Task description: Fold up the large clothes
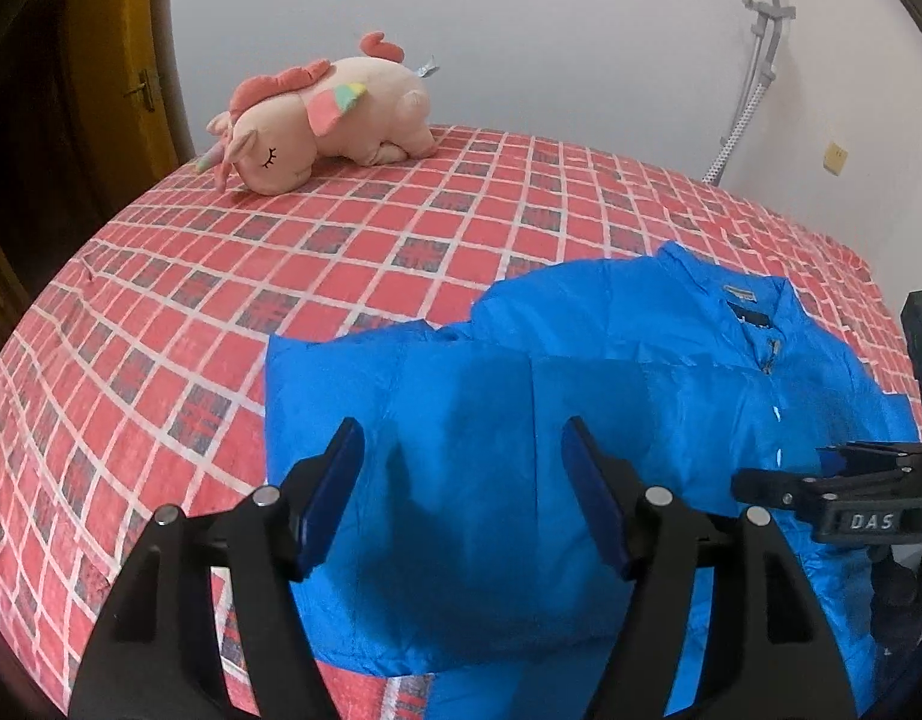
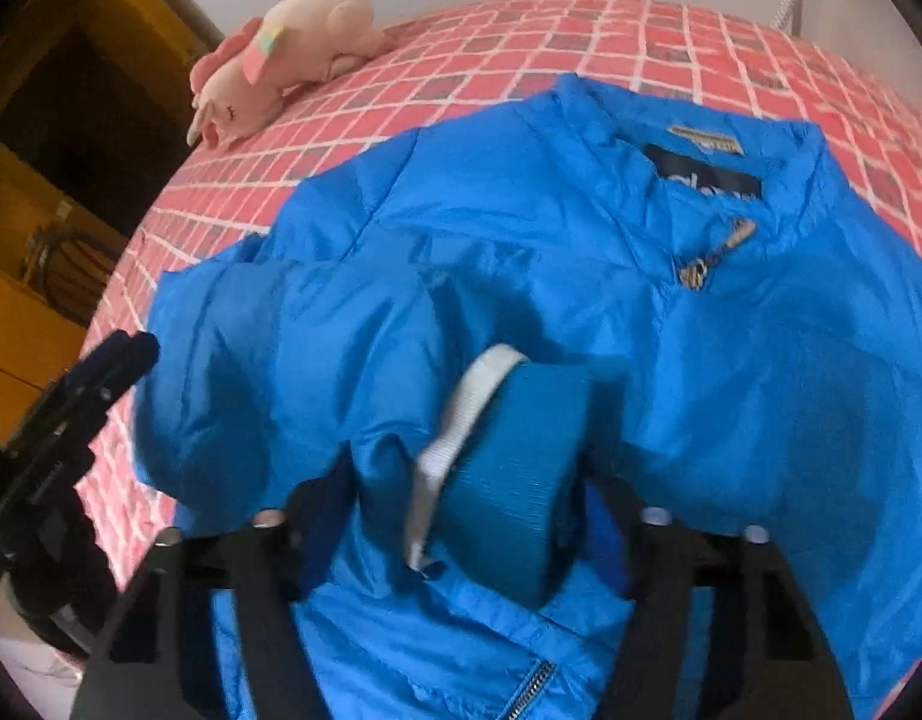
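Lying on the red checkered bedspread (image 1: 161, 312): blue puffer jacket (image 1: 521, 420), collar toward the wall. Hovering over the jacket, left tongs (image 1: 461, 480) gaping apart, gripping nothing. Clamping the jacket's ribbed cuff (image 2: 515, 480), right tongs (image 2: 461, 516). Resting beyond the jacket, pink unicorn plush (image 1: 323, 120).

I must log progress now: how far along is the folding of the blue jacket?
Done: the jacket lies on the bed, one sleeve folded across its front. In hand: right gripper has the cuff; left gripper hovers open. Left: the remaining folds.
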Demonstrator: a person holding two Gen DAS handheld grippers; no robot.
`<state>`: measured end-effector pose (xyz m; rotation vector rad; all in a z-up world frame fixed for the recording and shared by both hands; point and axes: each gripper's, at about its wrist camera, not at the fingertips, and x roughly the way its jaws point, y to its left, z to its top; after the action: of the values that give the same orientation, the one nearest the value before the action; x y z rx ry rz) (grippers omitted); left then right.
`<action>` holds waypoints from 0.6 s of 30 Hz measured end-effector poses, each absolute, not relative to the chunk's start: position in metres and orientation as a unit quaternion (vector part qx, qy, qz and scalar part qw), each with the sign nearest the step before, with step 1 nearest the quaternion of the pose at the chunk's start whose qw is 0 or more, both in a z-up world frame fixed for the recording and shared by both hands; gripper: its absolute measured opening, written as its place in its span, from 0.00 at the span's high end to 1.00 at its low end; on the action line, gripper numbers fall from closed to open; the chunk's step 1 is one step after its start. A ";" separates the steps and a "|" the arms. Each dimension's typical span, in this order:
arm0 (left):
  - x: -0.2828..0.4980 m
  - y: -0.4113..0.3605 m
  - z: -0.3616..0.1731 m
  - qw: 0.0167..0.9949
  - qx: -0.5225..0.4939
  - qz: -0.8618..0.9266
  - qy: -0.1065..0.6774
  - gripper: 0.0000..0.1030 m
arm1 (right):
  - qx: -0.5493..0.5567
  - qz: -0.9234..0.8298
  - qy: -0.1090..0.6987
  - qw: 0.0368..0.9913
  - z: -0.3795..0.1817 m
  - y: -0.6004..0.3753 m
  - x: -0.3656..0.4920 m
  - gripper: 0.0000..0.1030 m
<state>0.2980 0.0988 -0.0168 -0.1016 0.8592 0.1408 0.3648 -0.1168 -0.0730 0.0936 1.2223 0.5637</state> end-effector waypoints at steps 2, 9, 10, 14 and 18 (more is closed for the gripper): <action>0.297 0.099 -0.016 0.907 -0.046 0.071 0.412 0.34 | 0.056 0.269 0.560 0.781 -0.068 -0.121 0.362 0.78; 0.290 0.089 -0.008 0.918 -0.035 0.051 0.392 0.33 | 0.076 0.232 0.527 0.814 -0.045 -0.186 0.349 0.83; 0.289 0.086 -0.007 0.919 -0.030 0.048 0.390 0.32 | 0.081 0.219 0.522 0.820 -0.042 -0.201 0.346 0.83; 0.291 0.072 -0.008 0.921 -0.012 0.035 0.388 0.32 | 0.087 0.156 0.499 0.848 -0.032 -0.255 0.335 0.83; 0.301 0.054 -0.019 0.914 0.005 0.010 0.405 0.32 | 0.112 0.118 0.494 0.854 -0.030 -0.299 0.329 0.83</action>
<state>0.3006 0.0535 -0.0194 0.0110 0.8332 0.0208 0.3286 -0.2989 -0.0295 0.2346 1.0395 0.2479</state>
